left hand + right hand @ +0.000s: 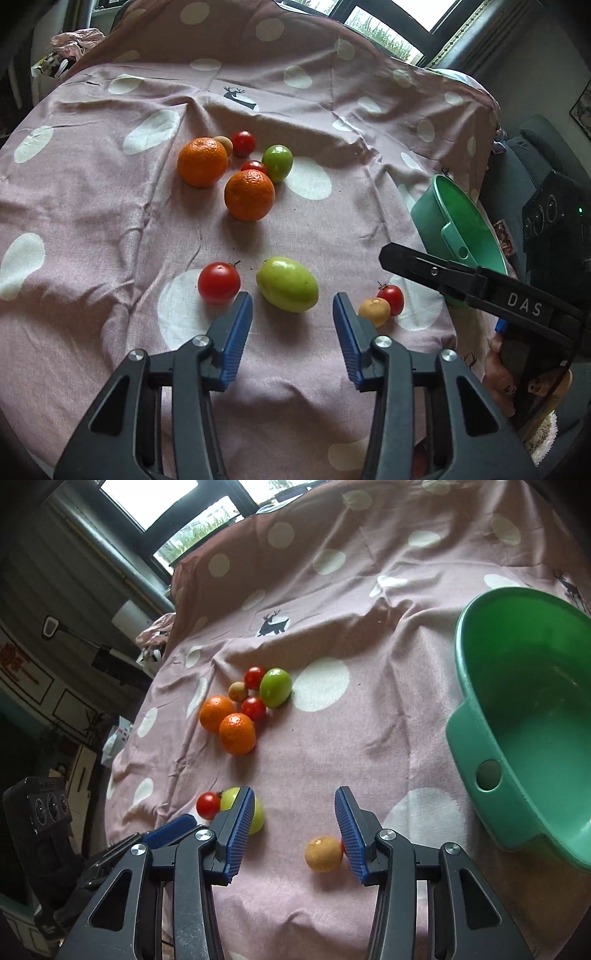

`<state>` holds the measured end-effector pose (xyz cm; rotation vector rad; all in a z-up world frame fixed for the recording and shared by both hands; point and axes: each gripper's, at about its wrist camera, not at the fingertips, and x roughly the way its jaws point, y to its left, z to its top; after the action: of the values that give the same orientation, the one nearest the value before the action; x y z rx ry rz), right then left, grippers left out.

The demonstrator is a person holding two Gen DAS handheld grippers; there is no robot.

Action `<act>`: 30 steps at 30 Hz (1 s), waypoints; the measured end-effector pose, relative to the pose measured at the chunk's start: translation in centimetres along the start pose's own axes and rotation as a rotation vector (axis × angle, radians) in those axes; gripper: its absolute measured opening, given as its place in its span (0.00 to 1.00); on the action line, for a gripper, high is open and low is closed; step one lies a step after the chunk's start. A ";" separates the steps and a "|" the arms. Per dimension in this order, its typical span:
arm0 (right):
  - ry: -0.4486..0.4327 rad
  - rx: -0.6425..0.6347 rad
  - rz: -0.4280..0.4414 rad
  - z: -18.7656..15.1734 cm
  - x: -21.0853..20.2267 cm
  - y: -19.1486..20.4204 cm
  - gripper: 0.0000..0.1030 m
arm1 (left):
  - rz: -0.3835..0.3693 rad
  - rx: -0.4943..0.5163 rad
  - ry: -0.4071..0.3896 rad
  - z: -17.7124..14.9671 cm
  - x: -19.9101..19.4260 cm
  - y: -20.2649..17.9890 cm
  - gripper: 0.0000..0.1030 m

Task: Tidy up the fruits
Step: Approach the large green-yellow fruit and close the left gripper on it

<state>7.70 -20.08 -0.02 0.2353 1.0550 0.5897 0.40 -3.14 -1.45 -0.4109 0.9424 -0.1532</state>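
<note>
A pink cloth [92,206] with pale spots covers the table, and the fruits lie loose on it.

Far on the left sits a little bunch: two oranges [202,161], two small red tomatoes [243,143], a tiny tan fruit [224,144] and a round green fruit [277,162].

Nearer, a red tomato [219,283] lies just beside a big green fruit [287,283]. The left gripper [293,314] hangs right over that green fruit. Its blue jaws are apart and hold nothing.

A bit more to the right lie a small yellow fruit [323,853] and one more red tomato [391,299], touching each other. The right gripper [294,823] hangs over the yellow fruit, which sits close to its right jaw. Its jaws are apart too, with nothing in them.

On the far right stands a green bowl [476,716]. The part of its inside that shows looks bare.

So the job looks like it is only starting. Every fruit in view is on the cloth, and all of them probably need to go into the bowl.
</note>
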 end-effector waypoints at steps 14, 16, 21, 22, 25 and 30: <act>0.150 0.022 0.142 1.0 4.9 1.4 0.40 | 0.041 -0.013 0.038 -0.1 2.2 0.1 0.34; 0.160 0.014 0.113 1.0 5.4 1.4 0.40 | 0.035 -0.020 0.046 -0.1 2.4 0.2 0.33; 0.186 0.004 0.102 0.6 6.2 1.5 0.40 | 0.018 -0.030 0.057 -0.1 2.9 0.2 0.31; 0.184 0.002 0.099 0.6 6.3 1.5 0.40 | 0.019 -0.031 0.059 -0.1 3.0 0.1 0.31; 0.181 0.003 0.105 0.6 6.2 1.4 0.40 | 0.025 -0.022 0.052 -0.1 3.1 0.0 0.32; 0.168 -0.010 0.096 0.4 6.2 1.6 0.38 | 0.021 -0.016 0.043 -0.1 3.2 -0.1 0.31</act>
<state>9.73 -15.21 -3.72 0.2317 1.2071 0.7106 2.19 -4.24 -3.88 -0.4134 0.9903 -0.1358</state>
